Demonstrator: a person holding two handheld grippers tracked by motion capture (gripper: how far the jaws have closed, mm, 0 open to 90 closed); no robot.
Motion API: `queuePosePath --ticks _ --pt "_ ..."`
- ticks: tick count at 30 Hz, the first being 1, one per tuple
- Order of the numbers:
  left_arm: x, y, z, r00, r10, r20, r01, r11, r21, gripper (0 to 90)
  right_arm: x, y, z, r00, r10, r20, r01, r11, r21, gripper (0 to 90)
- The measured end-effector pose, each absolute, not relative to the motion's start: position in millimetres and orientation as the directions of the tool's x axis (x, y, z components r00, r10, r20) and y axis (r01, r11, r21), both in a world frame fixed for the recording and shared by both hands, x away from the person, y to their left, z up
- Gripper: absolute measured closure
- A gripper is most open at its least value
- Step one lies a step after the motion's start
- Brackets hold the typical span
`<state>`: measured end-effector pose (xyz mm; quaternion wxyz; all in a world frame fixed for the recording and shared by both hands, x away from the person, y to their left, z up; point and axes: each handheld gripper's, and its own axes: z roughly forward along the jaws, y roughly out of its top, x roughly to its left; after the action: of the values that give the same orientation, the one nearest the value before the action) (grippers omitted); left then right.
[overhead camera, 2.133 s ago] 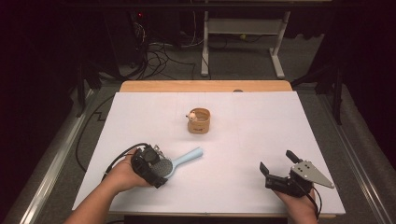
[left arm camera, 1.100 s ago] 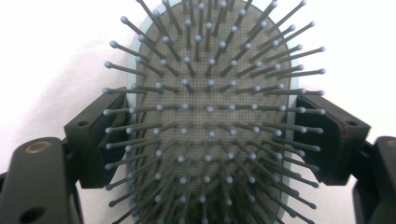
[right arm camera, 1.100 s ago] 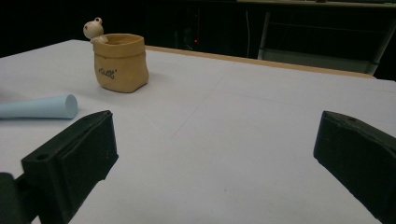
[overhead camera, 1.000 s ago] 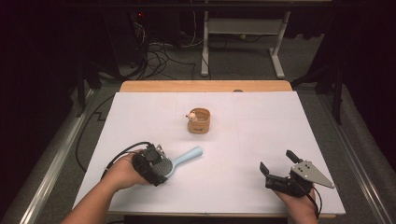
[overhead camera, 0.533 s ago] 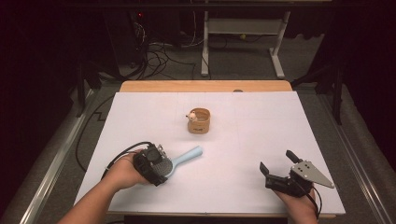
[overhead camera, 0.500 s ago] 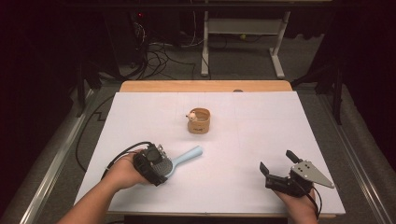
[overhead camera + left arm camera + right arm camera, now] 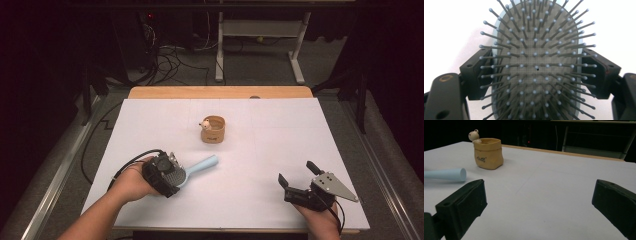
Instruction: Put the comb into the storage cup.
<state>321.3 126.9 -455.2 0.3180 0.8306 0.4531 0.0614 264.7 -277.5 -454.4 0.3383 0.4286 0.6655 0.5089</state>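
The left hand-held gripper [image 7: 167, 172] sits in the lower left of the high view, its jaws closed against the two sides of the head of a pale blue hairbrush [image 7: 192, 169]. In the left gripper view the brush head [image 7: 537, 62] takes up the middle of the frame, grey ball-tipped bristles facing the camera, with a black jaw pressed on its rim at the left and another at the right. The brush's handle runs from the gripper toward the middle of the high view, up and to the right, and lies low over the white surface [image 7: 280, 130]. The person's left hand [image 7: 132, 182] wraps the gripper's body from the lower left, and a black cable loops off it to the left.

The right hand-held gripper [image 7: 297, 177] is in the lower right of the high view, jaws wide apart with nothing between them; in the right gripper view they stand at the lower left and right edges with bare surface [image 7: 554, 195] between.

Above centre in the high view stands a small tan sack-shaped pot [image 7: 213, 130] with a little white figure at its left rim, well apart from both grippers. In the right gripper view the pot [image 7: 488, 153] is at the upper left, the handle end [image 7: 449, 175] just below it.
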Motion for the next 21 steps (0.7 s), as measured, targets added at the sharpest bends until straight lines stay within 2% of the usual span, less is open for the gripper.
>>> queuePosePath --ticks 21 --pt "317.5 118.5 -443.0 0.614 0.763 -0.203 0.687 -0.390 0.613 20.6 264.9 -276.0 -454.8 -0.415 0.910 -0.011 0.222 0.113 0.968 0.0"
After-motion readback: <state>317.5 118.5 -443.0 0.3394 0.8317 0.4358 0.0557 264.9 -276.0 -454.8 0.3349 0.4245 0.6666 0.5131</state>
